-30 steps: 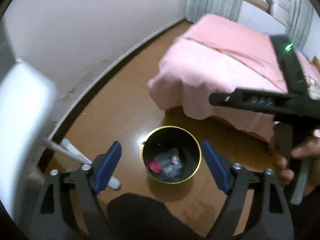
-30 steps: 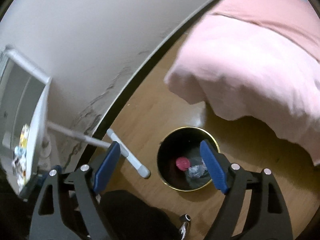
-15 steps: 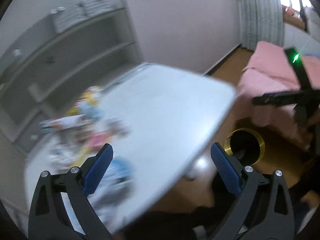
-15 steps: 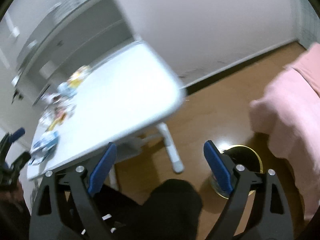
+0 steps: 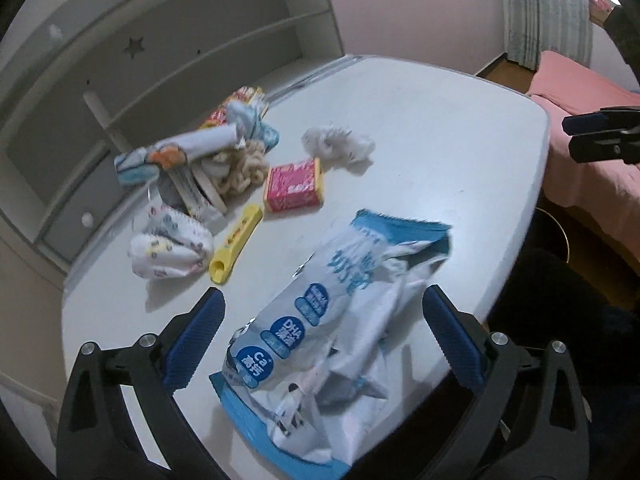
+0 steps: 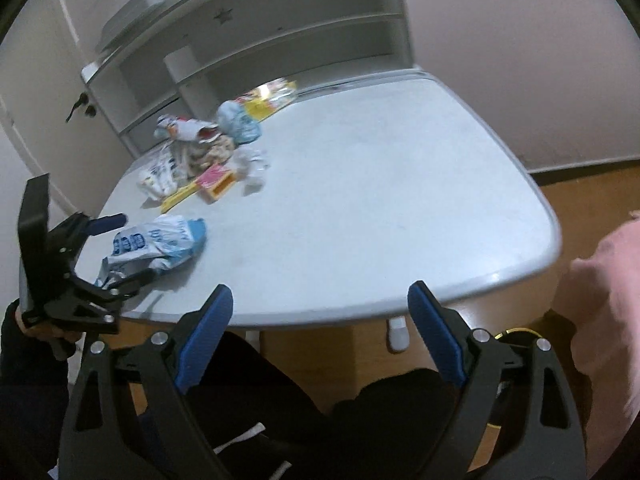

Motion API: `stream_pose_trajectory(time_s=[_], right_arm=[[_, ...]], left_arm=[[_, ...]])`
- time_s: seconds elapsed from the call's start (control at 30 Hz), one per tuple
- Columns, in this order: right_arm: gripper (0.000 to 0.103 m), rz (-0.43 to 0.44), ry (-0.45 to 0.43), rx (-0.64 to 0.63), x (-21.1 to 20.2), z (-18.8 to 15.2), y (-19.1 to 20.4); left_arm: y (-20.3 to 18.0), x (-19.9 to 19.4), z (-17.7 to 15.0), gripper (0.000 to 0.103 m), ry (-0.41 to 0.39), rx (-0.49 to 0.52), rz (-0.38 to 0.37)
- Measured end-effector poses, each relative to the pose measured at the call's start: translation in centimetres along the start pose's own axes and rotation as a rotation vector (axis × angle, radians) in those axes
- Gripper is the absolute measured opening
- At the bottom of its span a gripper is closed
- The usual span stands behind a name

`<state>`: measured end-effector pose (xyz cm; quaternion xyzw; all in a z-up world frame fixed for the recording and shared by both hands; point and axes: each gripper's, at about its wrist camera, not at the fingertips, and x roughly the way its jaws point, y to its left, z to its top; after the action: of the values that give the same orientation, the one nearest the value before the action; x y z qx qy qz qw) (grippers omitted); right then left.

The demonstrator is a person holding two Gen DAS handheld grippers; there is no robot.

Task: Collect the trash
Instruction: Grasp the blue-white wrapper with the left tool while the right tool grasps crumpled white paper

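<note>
Left wrist view: the left gripper (image 5: 320,344) has its jaws spread wide apart, holding nothing, with the blue-and-white foil bag (image 5: 332,320) lying on the white surface (image 5: 440,120) directly between the two blue pads (image 5: 194,340); whether either pad touches the bag cannot be told. The bag is crumpled, torn open at its far end, and carries blue roundels reading "DHA" and "Ca" with Chinese characters that are too blurred to read in full. Beyond the jaws and to their left lie a yellow wrapper (image 5: 236,244) and a balled patterned wrapper (image 5: 168,244); ahead of the jaws sit a pink-and-yellow box (image 5: 294,186), whose print is unreadable, and a crumpled white tissue (image 5: 338,146). Farther ahead and left is a heap of mixed wrappers (image 5: 208,160). The right gripper (image 5: 600,140) shows at the right edge of this view, off the surface and over the pink bed (image 5: 592,96). Right wrist view: the right gripper (image 6: 320,340) also has its jaws wide apart and empty, held in front of the near edge of the surface (image 6: 360,200), touching nothing. The left gripper (image 6: 116,248) appears to the left of these jaws, its fingers straddling the foil bag (image 6: 160,244).
</note>
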<state>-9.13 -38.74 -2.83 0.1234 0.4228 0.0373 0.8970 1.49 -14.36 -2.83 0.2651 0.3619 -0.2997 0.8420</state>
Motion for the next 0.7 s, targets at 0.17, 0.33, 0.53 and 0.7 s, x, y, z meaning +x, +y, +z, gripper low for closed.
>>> stream_pose_trajectory(time_s=[0.17, 0.33, 0.53, 0.7], right_arm=[[0.085, 0.003, 0.011, -0.084, 2.5, 2.9, 3.6], [0.070, -0.004, 0.037, -0.121, 7.9, 7.6, 6.0], [0.052, -0.041, 0.110, -0.096, 14.6, 11.0, 6.2], [0.038, -0.051, 0.127, -0.117, 16.4, 11.0, 6.6]], left_arm=[[1.4, -0.3, -0.7, 0.028, 0.001, -0.084, -0.077], [3.3, -1.9, -1.6, 0.011, -0.029, -0.182, -0.070], [4.9, -3.8, -2.1, 0.010, -0.065, -0.247, -0.037], [5.5, -3.9, -2.1, 0.010, -0.065, -0.277, -0.037]])
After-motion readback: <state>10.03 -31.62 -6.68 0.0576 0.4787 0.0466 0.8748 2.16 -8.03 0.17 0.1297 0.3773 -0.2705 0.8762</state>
